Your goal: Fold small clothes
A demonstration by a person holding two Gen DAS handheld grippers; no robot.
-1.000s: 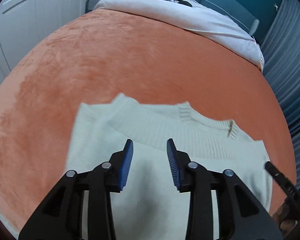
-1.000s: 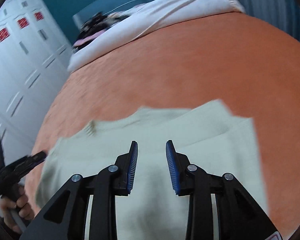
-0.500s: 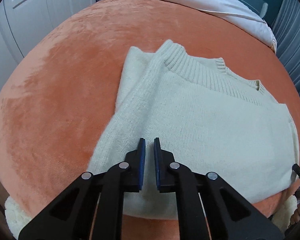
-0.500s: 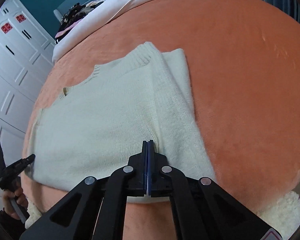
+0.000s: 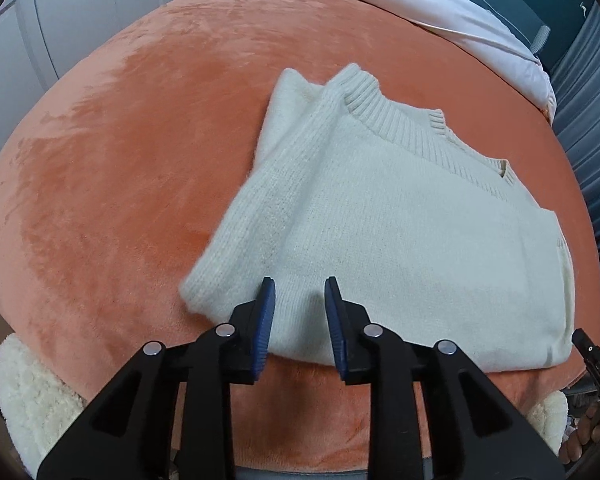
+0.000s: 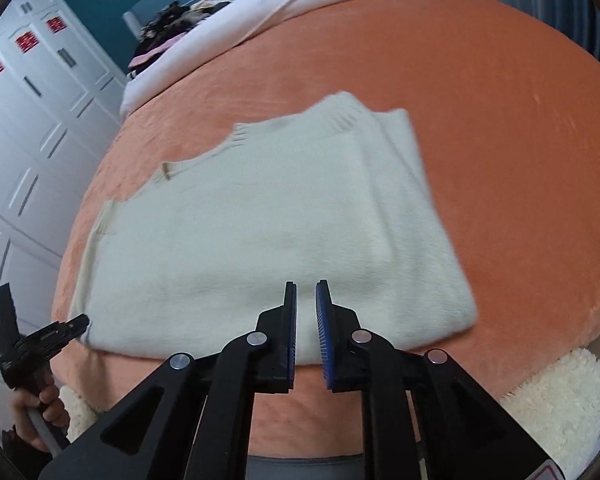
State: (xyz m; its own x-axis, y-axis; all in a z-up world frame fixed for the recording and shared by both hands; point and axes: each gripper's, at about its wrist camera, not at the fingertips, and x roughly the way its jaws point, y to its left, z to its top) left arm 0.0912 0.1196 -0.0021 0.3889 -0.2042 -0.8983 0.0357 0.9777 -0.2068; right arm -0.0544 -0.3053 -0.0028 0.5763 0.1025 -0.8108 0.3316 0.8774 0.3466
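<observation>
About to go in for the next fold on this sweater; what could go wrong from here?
1. The sweater lies at the near edge of the orange blanket; a tug could drag it off.
2. Both hand-held grippers, left and right, have just been opening with nothing between the jaws; the gaps are narrow for thick knit.
3. The folded sleeve lies loose and may flop open.

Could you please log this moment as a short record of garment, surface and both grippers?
garment: cream knit sweater, lying flat, sleeves folded in
surface: orange plush blanket
left gripper: jaws just opening, nothing between them, above the sweater's near hem
right gripper: jaws narrowly apart, just opening, nothing gripped
far end: white bedding
</observation>
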